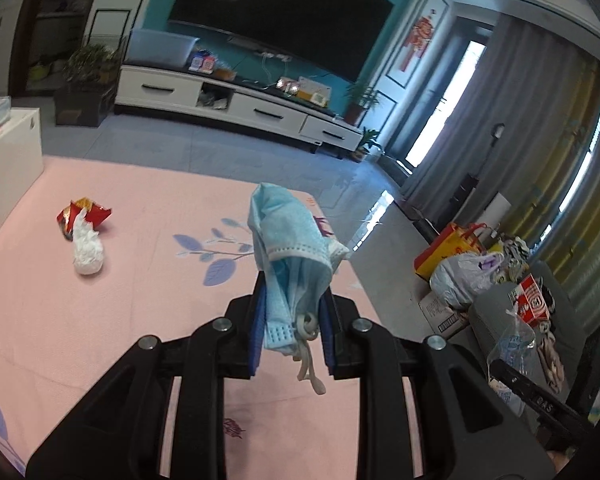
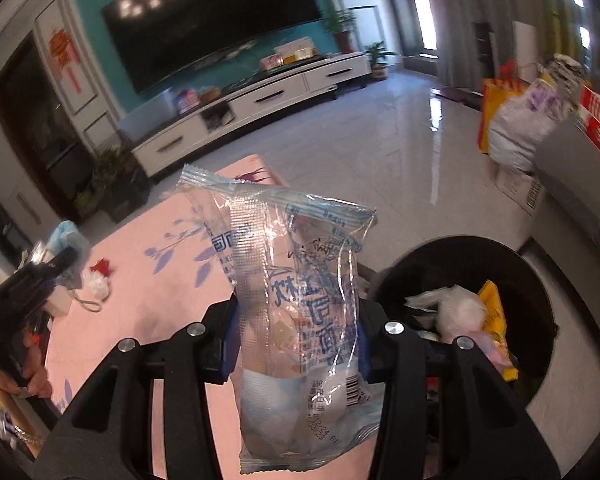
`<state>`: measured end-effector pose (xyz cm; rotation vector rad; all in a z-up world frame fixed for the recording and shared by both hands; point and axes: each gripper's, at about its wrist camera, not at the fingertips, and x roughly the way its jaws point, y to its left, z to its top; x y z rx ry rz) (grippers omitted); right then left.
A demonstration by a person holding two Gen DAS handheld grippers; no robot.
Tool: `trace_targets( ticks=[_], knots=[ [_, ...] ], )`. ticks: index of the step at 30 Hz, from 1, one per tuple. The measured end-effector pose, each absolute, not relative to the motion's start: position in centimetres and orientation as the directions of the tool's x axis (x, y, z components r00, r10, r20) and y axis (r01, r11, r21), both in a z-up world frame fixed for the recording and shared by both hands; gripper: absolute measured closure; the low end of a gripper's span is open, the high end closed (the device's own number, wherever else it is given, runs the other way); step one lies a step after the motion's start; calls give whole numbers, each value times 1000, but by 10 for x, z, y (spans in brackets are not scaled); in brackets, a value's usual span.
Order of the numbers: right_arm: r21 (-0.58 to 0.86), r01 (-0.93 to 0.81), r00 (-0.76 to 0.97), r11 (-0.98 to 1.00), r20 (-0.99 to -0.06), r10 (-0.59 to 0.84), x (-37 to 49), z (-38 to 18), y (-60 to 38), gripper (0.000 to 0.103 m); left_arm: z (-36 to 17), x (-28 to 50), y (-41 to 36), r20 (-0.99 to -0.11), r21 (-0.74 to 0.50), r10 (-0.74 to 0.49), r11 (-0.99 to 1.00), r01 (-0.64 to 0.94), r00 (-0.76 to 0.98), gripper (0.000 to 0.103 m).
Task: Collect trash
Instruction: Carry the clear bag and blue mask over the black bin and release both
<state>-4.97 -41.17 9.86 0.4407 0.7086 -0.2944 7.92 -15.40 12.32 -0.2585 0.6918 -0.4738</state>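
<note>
Pale-blue crumpled face mask [image 1: 290,256] pinched in left gripper [image 1: 291,334] above pink floor mat [image 1: 140,300]. Right gripper [image 2: 296,340] clamps clear printed plastic wrapper [image 2: 296,300]; only its view shows black round trash bin [image 2: 540,280], part-filled, beside it.

Left gripper [image 1: 291,320] clamps a face mask [image 1: 290,248] above the floor mat [image 1: 120,320]; a snack bag [image 1: 83,216] and crumpled tissue [image 1: 87,252] lie on the mat to its left. Right gripper [image 2: 296,336] grips a plastic wrapper [image 2: 300,300]; the trash bin [image 2: 532,280], holding litter, stands to its right.
</note>
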Motion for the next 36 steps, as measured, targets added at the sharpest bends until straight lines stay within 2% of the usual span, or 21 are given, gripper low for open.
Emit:
trace_targets(
  ticks=[7,14,26,36],
  knots=[
    [311,473,736,824,-653,-176,-70,103,-439,58,130,37,-211,-548,-271,-516,854,444,658,79],
    [324,531,742,783,-623,-246,-100,108,-467,58,114,2,-289,-598,-268,-592,783,561,541,78],
    [359,647,682,672,-667,-300,-138,84,-522,57,76,-50,-413,-669,-284,-659,654,701,344,78],
    [362,690,614,627,-751,-242,-130,53,-545,56,34,-44,-456,-727,-338,-641,645,685,245,77]
  ],
)
